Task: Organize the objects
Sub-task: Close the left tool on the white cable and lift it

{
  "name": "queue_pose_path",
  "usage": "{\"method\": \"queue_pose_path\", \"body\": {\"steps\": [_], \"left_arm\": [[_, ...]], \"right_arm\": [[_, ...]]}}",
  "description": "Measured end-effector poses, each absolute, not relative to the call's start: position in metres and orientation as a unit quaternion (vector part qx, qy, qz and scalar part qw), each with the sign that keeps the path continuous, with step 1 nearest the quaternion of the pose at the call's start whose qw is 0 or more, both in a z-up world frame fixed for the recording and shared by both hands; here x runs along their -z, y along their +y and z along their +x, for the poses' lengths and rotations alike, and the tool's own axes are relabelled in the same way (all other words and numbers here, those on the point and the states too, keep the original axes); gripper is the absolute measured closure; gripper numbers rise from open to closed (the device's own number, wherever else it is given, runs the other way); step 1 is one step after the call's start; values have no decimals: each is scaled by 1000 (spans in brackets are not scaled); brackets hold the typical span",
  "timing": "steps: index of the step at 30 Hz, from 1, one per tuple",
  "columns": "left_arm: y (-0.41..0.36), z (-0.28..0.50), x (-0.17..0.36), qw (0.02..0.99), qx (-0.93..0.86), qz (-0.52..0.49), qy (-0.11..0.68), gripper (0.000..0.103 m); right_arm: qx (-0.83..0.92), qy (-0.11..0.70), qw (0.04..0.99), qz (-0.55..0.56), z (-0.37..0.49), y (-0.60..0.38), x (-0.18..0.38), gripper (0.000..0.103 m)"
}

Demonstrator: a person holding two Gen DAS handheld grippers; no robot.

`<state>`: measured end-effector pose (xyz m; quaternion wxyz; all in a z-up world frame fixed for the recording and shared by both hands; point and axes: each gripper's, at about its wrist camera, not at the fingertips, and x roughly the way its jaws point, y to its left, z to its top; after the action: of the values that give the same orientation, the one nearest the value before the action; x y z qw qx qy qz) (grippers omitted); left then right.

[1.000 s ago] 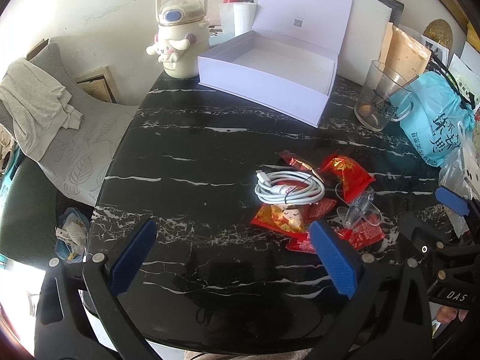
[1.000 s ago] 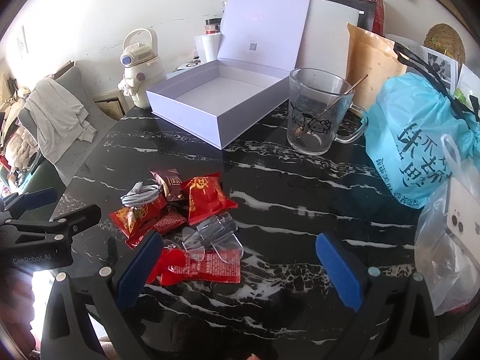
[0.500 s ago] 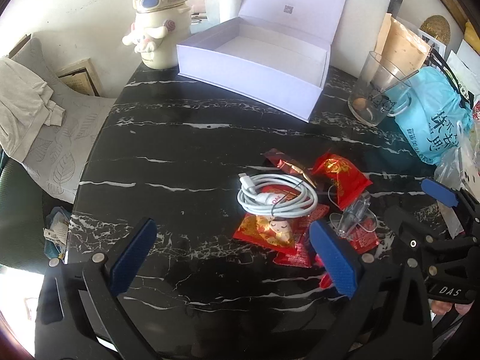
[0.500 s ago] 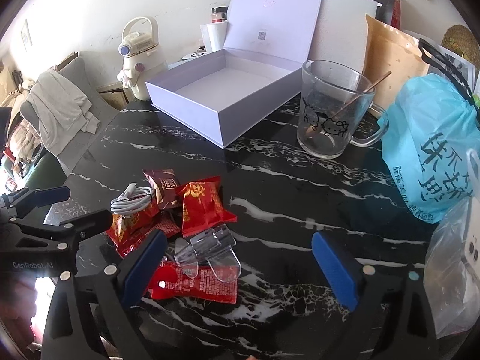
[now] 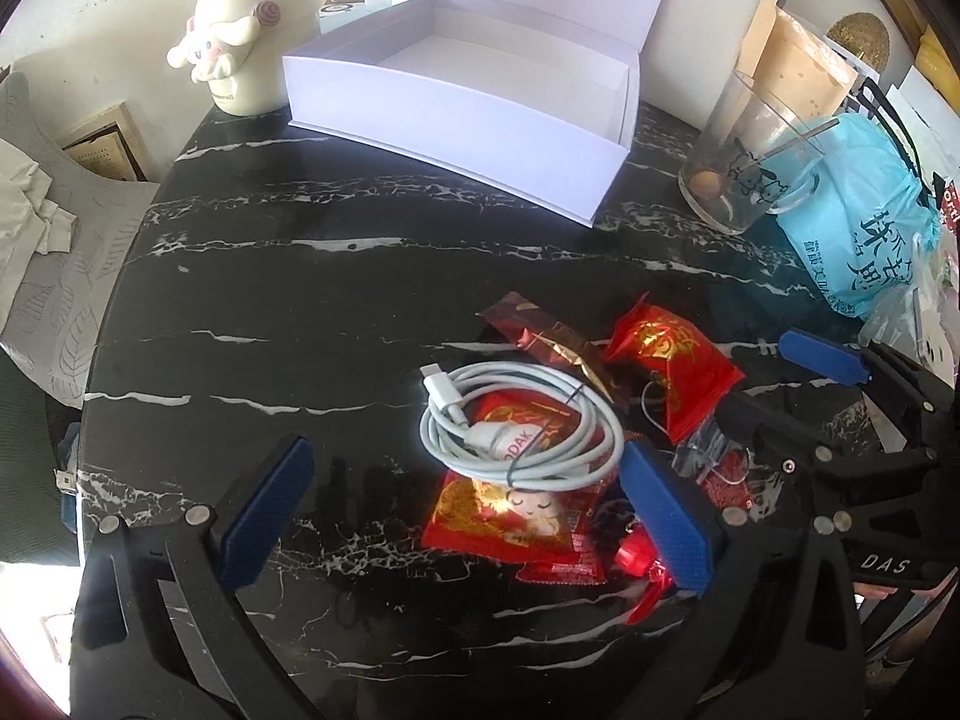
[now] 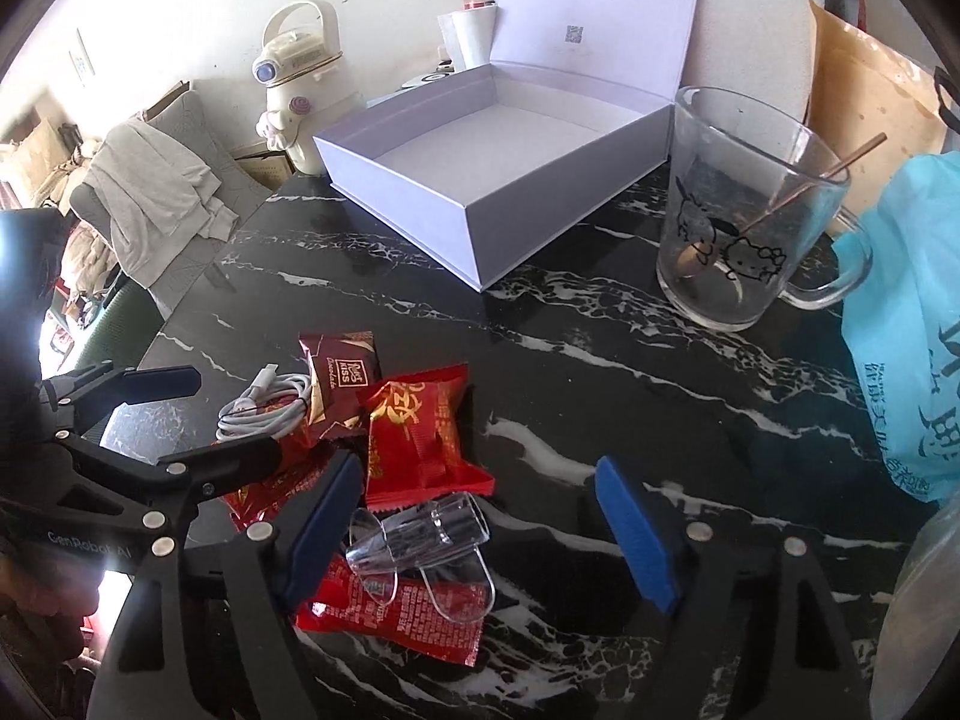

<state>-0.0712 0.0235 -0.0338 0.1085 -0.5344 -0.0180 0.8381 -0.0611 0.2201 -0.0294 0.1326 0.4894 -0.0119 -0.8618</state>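
Note:
A pile of red snack packets (image 5: 666,360) (image 6: 417,435) lies on the black marble table (image 5: 300,300). A coiled white cable (image 5: 516,426) (image 6: 264,408) rests on top of the pile. A clear plastic clip (image 6: 420,540) lies at its near side. An open, empty white box (image 5: 480,84) (image 6: 498,168) stands at the back. My left gripper (image 5: 462,516) is open, low over the table, with its right finger beside the cable. My right gripper (image 6: 480,531) is open around the clear clip.
A glass mug (image 6: 744,216) with a stick in it stands right of the box. A blue plastic bag (image 6: 906,360) lies at the right edge. A cream character bottle (image 5: 246,30) stands at the back left. A chair with cloth (image 6: 156,204) is beyond the table's left edge.
Both grippers have moved forward and down toward the pile. The left gripper's right finger now sits beside the cable, and the right gripper now straddles the clear clip.

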Motion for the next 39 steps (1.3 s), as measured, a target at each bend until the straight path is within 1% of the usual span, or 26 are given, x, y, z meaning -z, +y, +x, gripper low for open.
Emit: {"method": "queue_pose_path", "body": {"steps": [9,12,14,16,18,19,21,25,26,39], "left_arm": [[23,-85,42,126,-833,-538,-25,2],[22,-90,44,137,-831,-538,-31,8],[22,-91,45,145,-829,-538,-38,14],[21,-93,47,153,-827,-539,-45,18],[20,-95,48,159,-824,-540,-53,23],[21,-97,50,162,-823,-541,-57,27],[21,-98,50,166,-825,-538,-57,30],[21,-99,51,171,-829,-531,-51,30],[21,-99,51,173,-829,-529,-51,30],[8,-97,44,180,-831,-521,-74,31]], "right_arm": [[851,-2,178,494,-79,213,35,28],[847,0,190,497,-82,209,38,30],[845,1,195,498,-84,207,39,32],[844,2,196,499,-86,205,41,35],[843,2,198,501,-87,204,43,39],[842,1,199,502,-87,204,43,39],[841,2,199,504,-88,204,45,45],[837,1,200,510,-88,204,49,51],[836,0,201,511,-88,203,50,54],[850,-11,196,489,-80,209,40,57]]}}
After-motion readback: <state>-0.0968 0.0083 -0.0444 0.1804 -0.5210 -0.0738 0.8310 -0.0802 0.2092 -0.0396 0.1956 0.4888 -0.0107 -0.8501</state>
